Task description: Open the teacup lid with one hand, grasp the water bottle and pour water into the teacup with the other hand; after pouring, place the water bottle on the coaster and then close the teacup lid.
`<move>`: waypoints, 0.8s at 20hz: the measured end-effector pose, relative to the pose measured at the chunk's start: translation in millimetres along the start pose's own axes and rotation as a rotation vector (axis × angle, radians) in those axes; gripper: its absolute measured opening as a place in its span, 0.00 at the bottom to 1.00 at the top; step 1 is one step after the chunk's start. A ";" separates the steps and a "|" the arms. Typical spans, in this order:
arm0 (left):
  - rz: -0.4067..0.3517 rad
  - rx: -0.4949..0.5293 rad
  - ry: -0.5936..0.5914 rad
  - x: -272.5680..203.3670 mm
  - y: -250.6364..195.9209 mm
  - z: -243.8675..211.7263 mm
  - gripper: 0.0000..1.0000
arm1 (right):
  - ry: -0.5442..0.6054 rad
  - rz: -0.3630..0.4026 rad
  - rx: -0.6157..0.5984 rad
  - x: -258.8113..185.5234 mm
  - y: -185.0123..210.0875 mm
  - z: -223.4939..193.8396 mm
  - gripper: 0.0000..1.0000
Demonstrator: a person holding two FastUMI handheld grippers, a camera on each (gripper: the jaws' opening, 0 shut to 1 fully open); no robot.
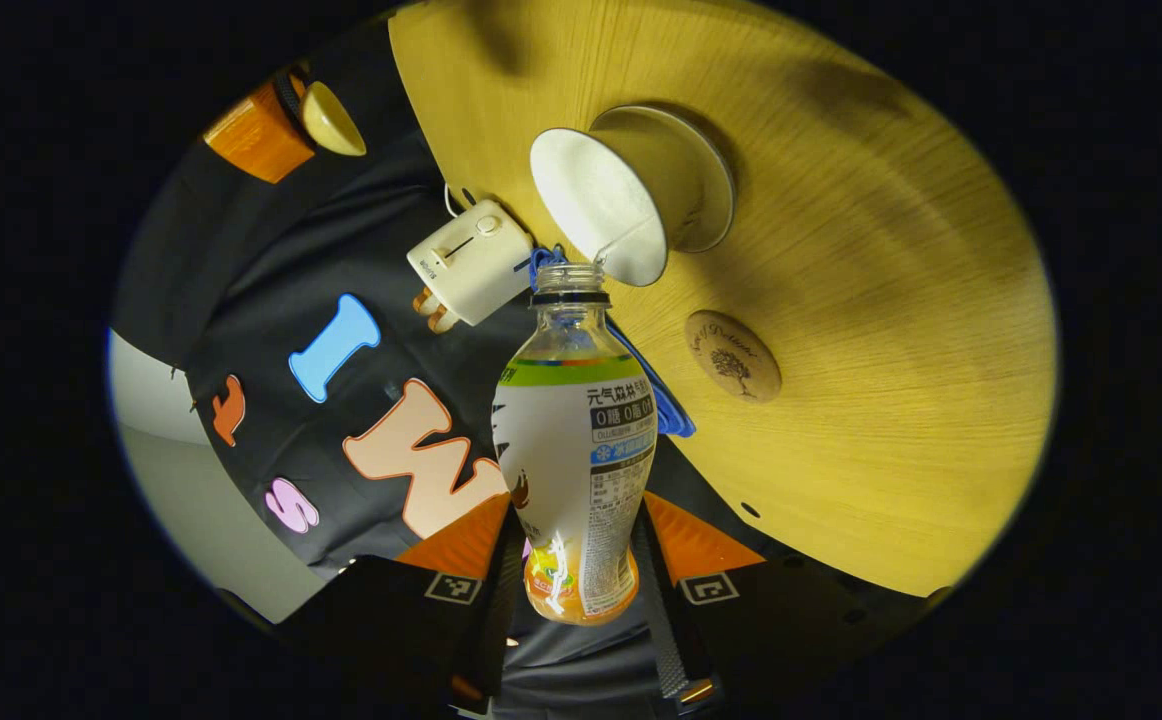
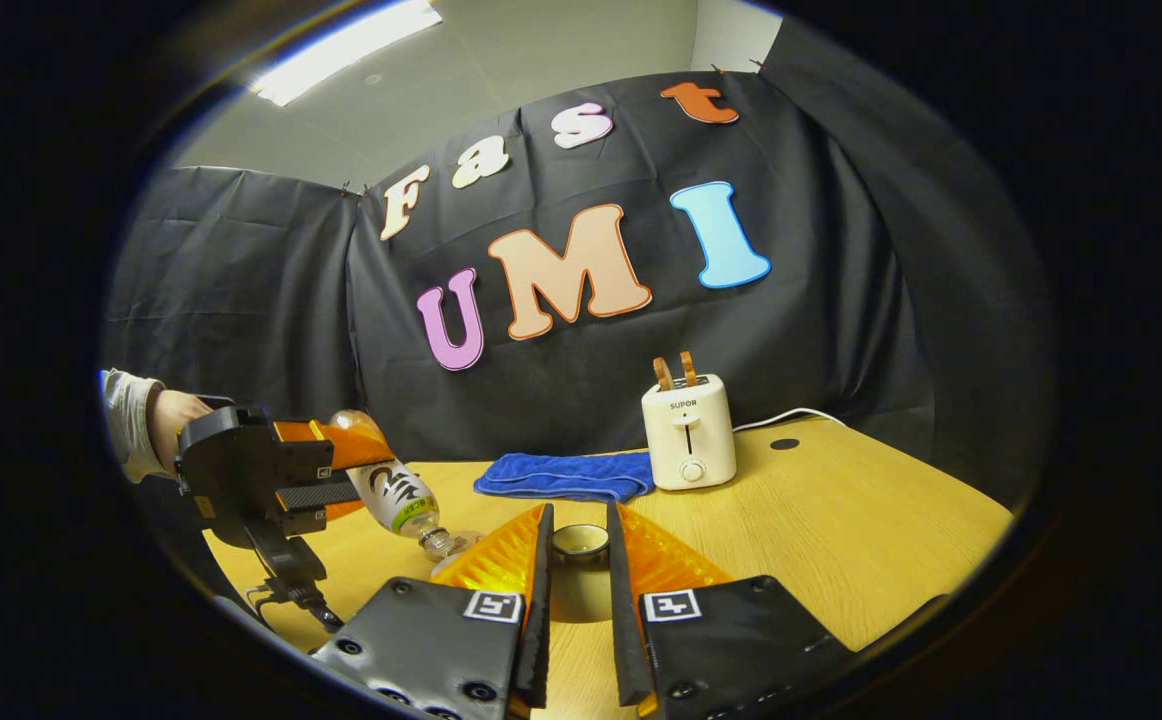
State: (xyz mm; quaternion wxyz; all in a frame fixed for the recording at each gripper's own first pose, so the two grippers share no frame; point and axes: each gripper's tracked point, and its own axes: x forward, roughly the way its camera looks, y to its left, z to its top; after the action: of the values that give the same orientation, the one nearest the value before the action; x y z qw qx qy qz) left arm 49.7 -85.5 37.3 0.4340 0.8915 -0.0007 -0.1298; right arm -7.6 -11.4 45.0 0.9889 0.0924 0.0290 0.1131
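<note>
- The left claw (image 1: 581, 590) pinched the water bottle (image 1: 576, 450) by its lower body, one finger on each side, and had it tipped so that the open neck pointed at the teacup (image 1: 606, 200). I took this for the pouring step itself.
- In the left gripper view the bottle's mouth sat right at the cup's white rim, just beside or touching it — I could not tell which, nor could I see a stream of water.
- The right claw (image 2: 577, 600) held the teacup lid (image 2: 581, 541) between its fingers, apparently gripped. It hung clear of the cup, which made sense: the lid had to stay out of the bottle's way until the pouring was done.
- From the right gripper view the left claw (image 2: 326, 470) and the hand (image 2: 176, 415) behind it came in from the left edge of the surface (image 2: 841, 540), with the bottle (image 2: 396, 495) slanting neck-down.
- The round wooden coaster (image 1: 733, 356) lay bare on the surface beside the cup, near enough that I judged the bottle could be set down with a short move once righted.
- Toward the back edge stood a cream toaster (image 2: 689, 432) with a folded blue cloth (image 2: 566, 475) beside it; both were well apart from the cup.
- The right half of the surface lay open — plenty of room, I thought, for the lid hand to wait and return.
</note>
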 end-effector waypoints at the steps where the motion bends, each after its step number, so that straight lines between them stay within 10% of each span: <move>1: -0.006 -0.001 0.000 0.5 -3.7 1.2 0.57 | -0.001 0.000 -0.001 0.2 0.2 -0.5 0.30; 16: -0.066 -0.047 -0.014 6.2 -26.2 1.1 0.57 | 0.000 -0.002 -0.004 0.3 -0.4 -1.1 0.30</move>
State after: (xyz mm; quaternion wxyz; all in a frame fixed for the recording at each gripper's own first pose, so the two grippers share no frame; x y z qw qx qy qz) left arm 52.5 -70.7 14.9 0.4503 0.8797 0.0288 -0.1500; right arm -7.3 -11.5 43.9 0.9892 0.0902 0.0290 0.1122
